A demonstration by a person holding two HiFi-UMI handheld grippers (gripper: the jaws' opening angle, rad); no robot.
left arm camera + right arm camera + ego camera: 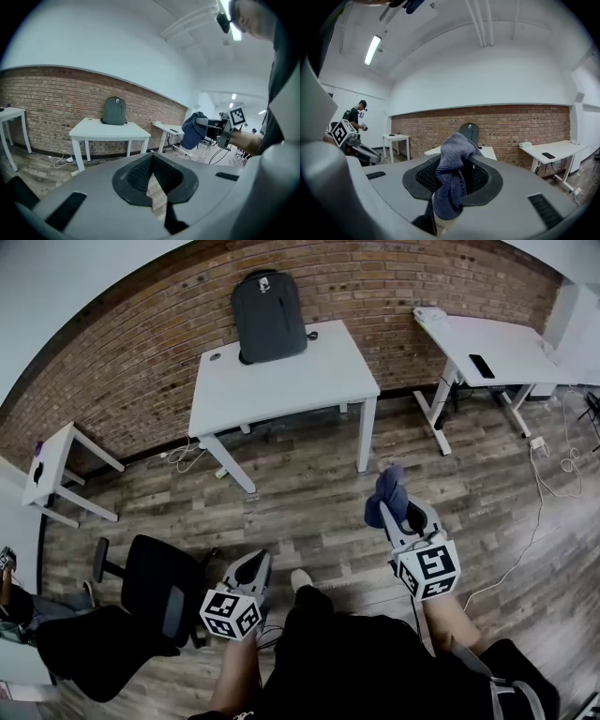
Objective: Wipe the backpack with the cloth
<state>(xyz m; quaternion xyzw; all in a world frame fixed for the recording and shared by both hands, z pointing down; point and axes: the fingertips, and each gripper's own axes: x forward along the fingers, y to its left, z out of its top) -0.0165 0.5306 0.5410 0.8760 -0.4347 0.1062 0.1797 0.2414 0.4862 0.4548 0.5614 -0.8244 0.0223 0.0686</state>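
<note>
Grey backpack stands on white surface by brick wall, head view, well apart from left tongs and right tongs | left gripper view: left tongs closed, empty | right gripper view: right tongs clamp blue cloth

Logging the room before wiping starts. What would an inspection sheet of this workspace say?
Surface: white table, mostly bare.
Job's things: backpack upright at the table's back edge; cloth in the right gripper.
Clutter: small dark item on the table; phone on the next table.
Grippers: left gripper shut, empty; right gripper shut on the cloth; both far from the table.
Cables: cables loose on the floor by the wall, more at right.
Surroundings: brick wall, office chair.
</note>
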